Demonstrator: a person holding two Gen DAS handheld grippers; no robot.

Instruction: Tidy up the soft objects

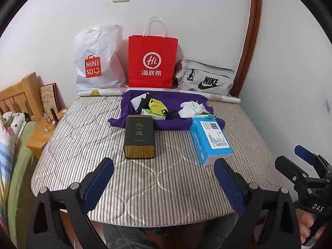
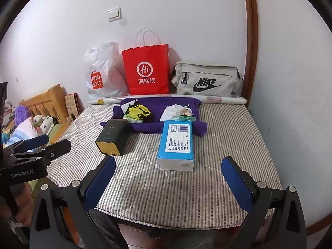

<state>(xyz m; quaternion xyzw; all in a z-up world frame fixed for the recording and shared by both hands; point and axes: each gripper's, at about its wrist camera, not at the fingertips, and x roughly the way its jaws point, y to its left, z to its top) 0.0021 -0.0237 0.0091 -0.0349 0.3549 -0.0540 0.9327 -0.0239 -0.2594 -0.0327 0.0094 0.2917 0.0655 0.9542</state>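
- A purple cloth (image 1: 166,122) lies spread at the far middle of the striped mattress (image 1: 83,145), with a yellow item (image 1: 156,105) and white crumpled pieces (image 1: 189,108) resting on it.
- Touching its near edge: a dark tin (image 1: 139,138) on its side and a blue tissue pack (image 2: 177,143) (lying flat).
- Behind, against the wall: red paper bag (image 1: 152,61), white plastic bag (image 1: 97,60), grey Nike bag (image 2: 207,81).
- Left gripper (image 1: 164,183) and right gripper (image 2: 169,181) hover over the near edge, both spread wide, holding nothing.
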